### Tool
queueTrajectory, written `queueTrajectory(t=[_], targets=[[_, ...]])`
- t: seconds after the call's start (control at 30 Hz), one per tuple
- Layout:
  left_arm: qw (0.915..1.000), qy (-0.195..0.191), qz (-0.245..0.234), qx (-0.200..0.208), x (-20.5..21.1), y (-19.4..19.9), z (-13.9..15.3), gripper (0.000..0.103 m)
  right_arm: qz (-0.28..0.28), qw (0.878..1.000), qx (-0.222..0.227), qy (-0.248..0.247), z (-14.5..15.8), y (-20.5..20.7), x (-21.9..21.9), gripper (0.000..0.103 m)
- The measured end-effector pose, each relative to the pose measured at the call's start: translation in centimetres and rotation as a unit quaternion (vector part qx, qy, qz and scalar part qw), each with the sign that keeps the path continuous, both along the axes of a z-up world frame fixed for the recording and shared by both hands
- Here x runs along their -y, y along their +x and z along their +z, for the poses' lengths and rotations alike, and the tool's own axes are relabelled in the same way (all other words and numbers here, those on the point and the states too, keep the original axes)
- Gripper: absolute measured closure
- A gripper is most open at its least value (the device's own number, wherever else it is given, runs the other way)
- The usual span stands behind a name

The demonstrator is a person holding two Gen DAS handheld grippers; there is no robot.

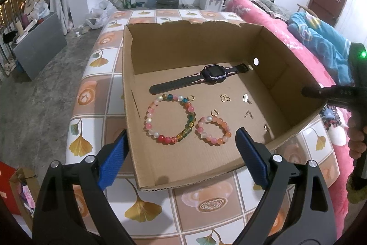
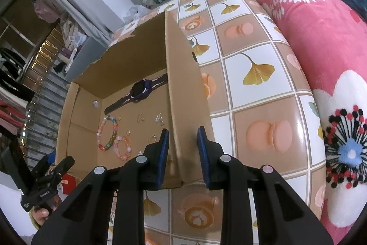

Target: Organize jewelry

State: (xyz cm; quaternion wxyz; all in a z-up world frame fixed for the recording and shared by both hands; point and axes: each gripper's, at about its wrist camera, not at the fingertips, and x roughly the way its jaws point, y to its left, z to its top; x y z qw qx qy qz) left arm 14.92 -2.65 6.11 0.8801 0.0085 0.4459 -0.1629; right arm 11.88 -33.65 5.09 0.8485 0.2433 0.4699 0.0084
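One open brown cardboard box point(image 1: 286, 84) sits on one table point(image 1: 96, 93) covered in a tile-and-ginkgo-leaf print. Inside it, counted from the left wrist view: one dark smartwatch with a rubber strap point(image 1: 212, 75) toward the upper middle of the frame; two beaded bracelets — a larger multicoloured one point(image 1: 170, 119) and a smaller pink-and-peach one point(image 1: 212, 130); two small gold hoop earrings point(image 1: 190, 97); one gold butterfly-shaped charm point(image 1: 225, 98); and three or four tiny metal pieces point(image 1: 248, 114) at the right, too small to tell apart.
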Motion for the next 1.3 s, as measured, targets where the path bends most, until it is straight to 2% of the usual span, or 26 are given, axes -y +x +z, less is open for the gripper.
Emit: queueTrajectory(t=[0.23,0.47,0.67,0.9,1.3], targets=[[1.0000,-0.003,0.001,-0.001,0.0,0.0,0.0,0.016,-0.003,1.000,-0.003,-0.007,0.1,-0.9,-0.5,0.077],[1.0000,-0.004,0.001,0.001,-0.6,-1.1,-0.1,0.016,-0.008,1.000,0.002,-0.004,-0.1,-3.4,-0.9,0.077],[0.9998,0.007,-0.003,0.018,-0.6,-3.0,-0.4,0.016,-0.012,1.000,0.017,0.003,-0.3,-6.2,-1.1,0.076],[0.9991,0.002,-0.007,0.043,-0.9,-4.6,-0.8,0.015,-0.024,0.998,0.049,0.011,-0.9,-9.4,-1.5,0.075],[0.9989,0.003,-0.015,0.043,-1.0,-5.3,-0.7,0.015,-0.059,0.997,0.053,0.014,-1.0,-11.1,-2.2,0.075]])
